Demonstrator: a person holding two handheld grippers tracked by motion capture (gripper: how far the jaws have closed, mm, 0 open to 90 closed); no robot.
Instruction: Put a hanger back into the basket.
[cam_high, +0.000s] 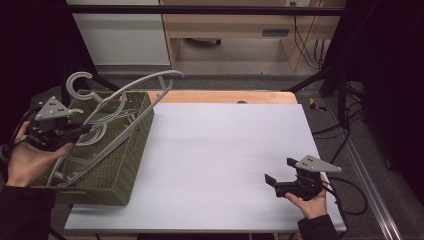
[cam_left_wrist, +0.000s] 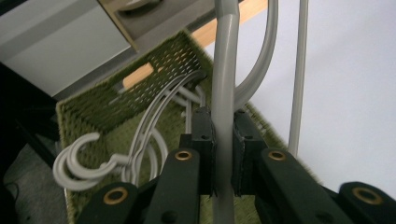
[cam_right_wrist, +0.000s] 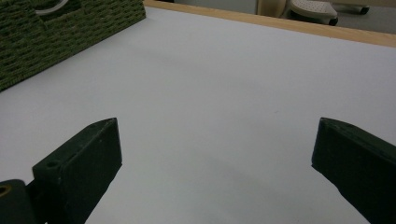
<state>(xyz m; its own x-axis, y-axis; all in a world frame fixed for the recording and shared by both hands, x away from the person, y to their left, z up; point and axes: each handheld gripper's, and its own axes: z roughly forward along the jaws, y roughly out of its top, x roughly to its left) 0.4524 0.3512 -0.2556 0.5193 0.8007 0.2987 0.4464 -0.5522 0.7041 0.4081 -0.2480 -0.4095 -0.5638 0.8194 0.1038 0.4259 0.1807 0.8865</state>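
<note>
Left tool clamped tight on grey hanger, lifted partly out of green basket, upper end above basket rim. Right tool wide open, nothing gripped, low over desk, well apart from basket.

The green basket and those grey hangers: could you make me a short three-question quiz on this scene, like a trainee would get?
1. True or false: the left claw is shut on a grey hanger.
2. Where does the right claw sit? A) inside the green basket B) over the bare white table top, jaws open C) clamped on a hanger hook
3. Fill in: more hangers lie inside the woven ____ basket.

Key
1. True: in the left gripper view both pads press on the hanger's grey bar.
2. B: its jaws stand wide apart with nothing between them.
3. green
</note>
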